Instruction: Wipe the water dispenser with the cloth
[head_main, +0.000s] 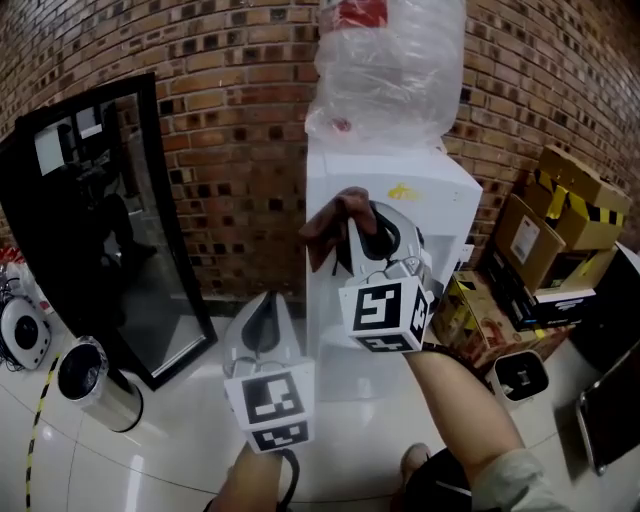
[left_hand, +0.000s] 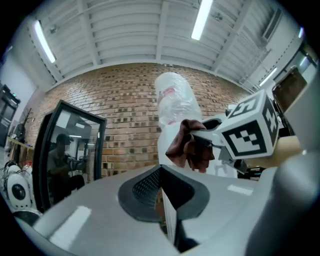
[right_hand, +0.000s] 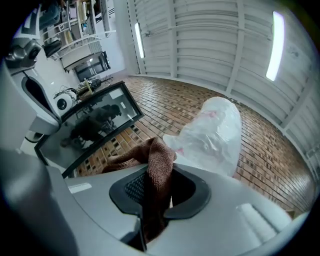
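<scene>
Where the white water dispenser (head_main: 425, 200) stands against the brick wall (head_main: 230, 120), the right gripper (head_main: 366, 232) is raised before its upper front, jaws clamped on a brown cloth (head_main: 333, 218) that bunches out past the fingertips; whether the cloth touches the dispenser cannot be told. Left gripper (head_main: 262, 318) sits lower and to the left, jaws pressed together with nothing between them. Plastic-wrapped bottle (head_main: 390, 60) on top of the dispenser; black-framed glass panel (head_main: 110, 230) leans on the wall at left.
</scene>
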